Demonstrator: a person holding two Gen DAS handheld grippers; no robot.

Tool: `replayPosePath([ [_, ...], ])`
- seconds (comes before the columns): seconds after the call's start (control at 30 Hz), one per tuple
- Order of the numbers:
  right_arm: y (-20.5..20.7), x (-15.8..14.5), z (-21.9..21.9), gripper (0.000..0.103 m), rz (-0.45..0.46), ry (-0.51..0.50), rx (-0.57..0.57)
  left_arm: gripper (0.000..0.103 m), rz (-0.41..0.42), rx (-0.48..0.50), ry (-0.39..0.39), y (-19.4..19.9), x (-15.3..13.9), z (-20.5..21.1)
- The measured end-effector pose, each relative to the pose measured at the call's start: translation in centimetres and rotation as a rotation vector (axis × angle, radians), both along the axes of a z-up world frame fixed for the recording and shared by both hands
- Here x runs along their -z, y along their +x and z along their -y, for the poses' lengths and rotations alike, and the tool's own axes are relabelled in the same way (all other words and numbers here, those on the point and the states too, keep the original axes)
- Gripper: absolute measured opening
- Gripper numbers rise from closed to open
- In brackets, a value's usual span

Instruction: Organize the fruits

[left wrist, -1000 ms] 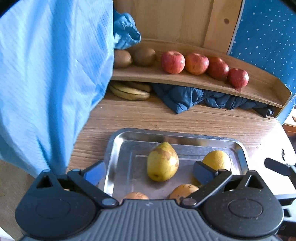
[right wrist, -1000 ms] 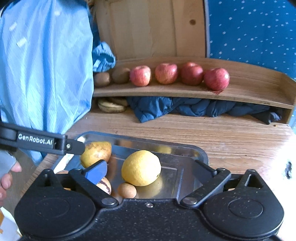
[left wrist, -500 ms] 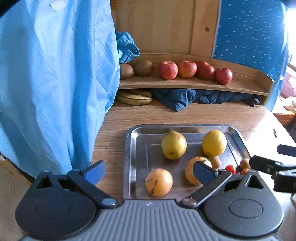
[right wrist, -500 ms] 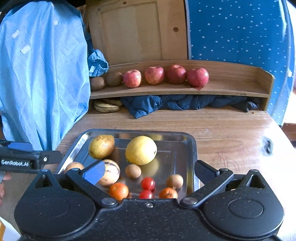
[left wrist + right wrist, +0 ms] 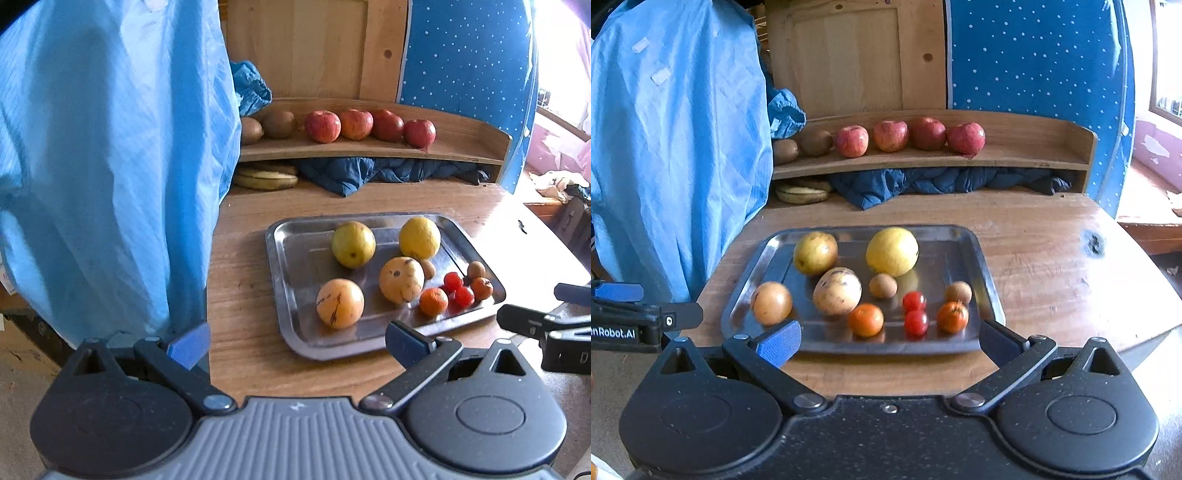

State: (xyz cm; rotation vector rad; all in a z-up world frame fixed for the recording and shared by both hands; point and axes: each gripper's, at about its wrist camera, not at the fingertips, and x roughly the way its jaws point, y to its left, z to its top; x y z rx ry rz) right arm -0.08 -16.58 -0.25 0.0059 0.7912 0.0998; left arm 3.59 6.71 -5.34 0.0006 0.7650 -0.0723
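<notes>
The wooden bench point(image 5: 1052, 258) carried a steel tray point(image 5: 986, 273) holding a lemon point(image 5: 892, 251), pears, oranges and cherry tomatoes point(image 5: 914, 312). Four apples point(image 5: 910, 136) sat on the shelf point(image 5: 1015, 157) behind. Left tool point(image 5: 297, 341) and right tool point(image 5: 888, 338) both gaped empty near the tray's front edge.

Left gripper point(image 5: 295, 343) and right gripper point(image 5: 888, 341) gape empty.

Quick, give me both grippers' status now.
Left gripper: open, holding nothing, short of the tray.
Right gripper: open, holding nothing, at the tray's near edge.
</notes>
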Motion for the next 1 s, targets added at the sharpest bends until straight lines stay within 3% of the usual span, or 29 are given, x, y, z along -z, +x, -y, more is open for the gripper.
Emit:
replayPosePath([
  [1.0, -2.2, 0.1, -1.9, 0.102, -0.007, -0.016, 0.015, 0.102, 0.008, 0.043, -0.015, -2.1, 0.0, -0.8],
])
